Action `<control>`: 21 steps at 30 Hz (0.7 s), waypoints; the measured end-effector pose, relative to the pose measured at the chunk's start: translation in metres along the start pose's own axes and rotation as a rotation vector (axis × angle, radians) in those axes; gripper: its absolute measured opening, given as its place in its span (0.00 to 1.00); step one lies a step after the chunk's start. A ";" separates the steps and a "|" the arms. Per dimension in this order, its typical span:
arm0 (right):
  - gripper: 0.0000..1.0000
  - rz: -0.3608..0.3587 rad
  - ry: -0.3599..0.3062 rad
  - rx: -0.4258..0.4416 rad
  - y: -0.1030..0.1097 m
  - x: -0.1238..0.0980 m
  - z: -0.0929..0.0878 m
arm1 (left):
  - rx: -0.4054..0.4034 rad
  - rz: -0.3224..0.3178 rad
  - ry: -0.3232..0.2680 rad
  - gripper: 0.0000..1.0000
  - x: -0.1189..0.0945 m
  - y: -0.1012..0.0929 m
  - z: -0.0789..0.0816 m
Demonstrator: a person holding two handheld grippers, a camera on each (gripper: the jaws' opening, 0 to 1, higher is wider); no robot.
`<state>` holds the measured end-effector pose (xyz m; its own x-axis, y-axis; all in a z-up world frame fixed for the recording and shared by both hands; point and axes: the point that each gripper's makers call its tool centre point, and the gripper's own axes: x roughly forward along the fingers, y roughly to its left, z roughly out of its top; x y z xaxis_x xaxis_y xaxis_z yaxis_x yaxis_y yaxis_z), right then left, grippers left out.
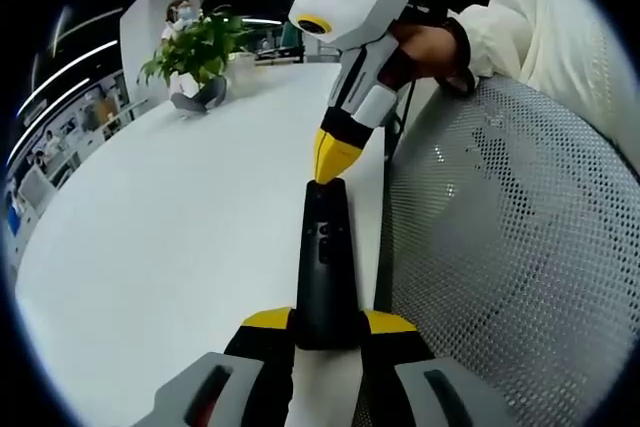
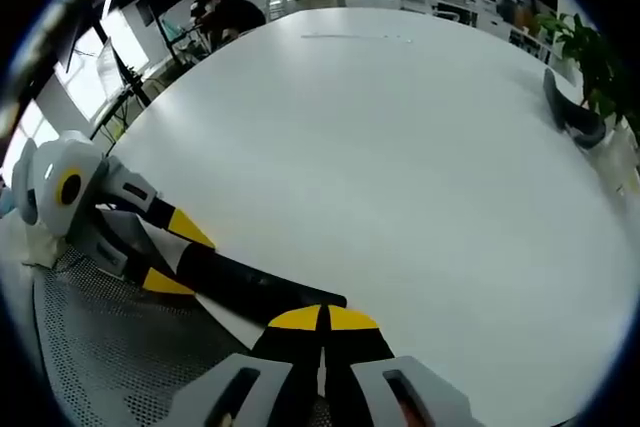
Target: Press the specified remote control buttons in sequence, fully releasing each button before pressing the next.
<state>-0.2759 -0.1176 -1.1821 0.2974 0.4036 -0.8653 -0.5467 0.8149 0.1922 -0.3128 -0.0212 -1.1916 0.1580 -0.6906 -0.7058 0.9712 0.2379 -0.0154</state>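
Observation:
A long black remote [image 1: 325, 262] lies lengthwise over the white table [image 1: 180, 237] near its edge. My left gripper [image 1: 328, 323] is shut on its near end, one yellow jaw tip on each side. My right gripper [image 1: 333, 159] comes down from above with its yellow tips together, touching the remote's far end above the small buttons. In the right gripper view my right gripper [image 2: 322, 319] is shut, its tips over the end of the remote [image 2: 255, 287]. My left gripper [image 2: 178, 255] reaches in there from the left, clamped on the remote.
A grey mesh chair back [image 1: 510, 247] stands close beside the table edge, and shows too as mesh [image 2: 100, 357]. A potted plant [image 1: 200, 42] and a dark grey object [image 2: 572, 112] sit at the far end. A white sleeve [image 1: 545, 17] holds the right gripper.

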 end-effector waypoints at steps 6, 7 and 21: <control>0.00 0.041 -0.014 0.066 0.002 -0.001 0.002 | -0.001 0.002 -0.003 0.25 0.000 0.001 0.000; 0.00 0.041 -0.011 0.069 0.001 -0.001 0.001 | 0.000 0.001 -0.003 0.25 0.000 0.001 0.000; 0.00 0.086 -0.035 0.185 0.000 0.000 0.000 | 0.007 -0.002 -0.004 0.26 0.002 0.001 0.001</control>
<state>-0.2757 -0.1175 -1.1824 0.2849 0.4868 -0.8258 -0.4193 0.8380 0.3493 -0.3109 -0.0234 -1.1924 0.1568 -0.6940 -0.7027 0.9726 0.2320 -0.0122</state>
